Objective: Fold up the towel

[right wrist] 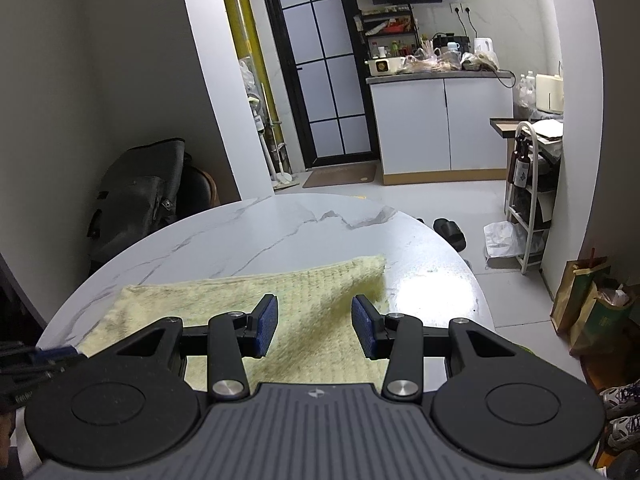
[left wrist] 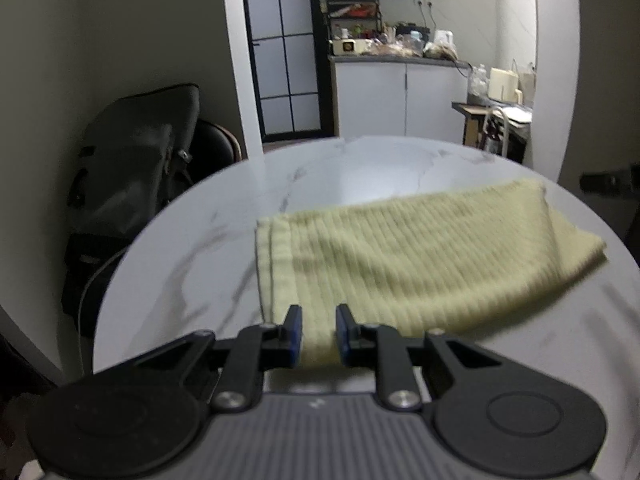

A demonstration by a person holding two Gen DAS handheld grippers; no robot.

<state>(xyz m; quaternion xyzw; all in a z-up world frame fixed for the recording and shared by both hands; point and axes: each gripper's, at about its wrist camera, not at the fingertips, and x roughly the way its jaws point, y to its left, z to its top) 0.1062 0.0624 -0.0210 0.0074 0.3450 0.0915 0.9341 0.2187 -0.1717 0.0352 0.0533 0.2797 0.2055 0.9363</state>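
- Desk (right wrist: 280,232): round, white marble top.
- Towel (left wrist: 400,256): pale yellow, folded, lying on the desk's near half, reaching toward its right edge.
- Left gripper (left wrist: 318,336): pads pinching the towel's near edge.
- Right gripper (right wrist: 314,326): jaws apart above the towel, gripping nothing.

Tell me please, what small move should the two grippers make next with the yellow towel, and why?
Probably the right gripper should close on the towel. Its jaws stand open with cloth between them, while the left gripper already has a strip of the near edge between narrow jaws. With both edges held, the towel could be lifted off the marble table and folded over.
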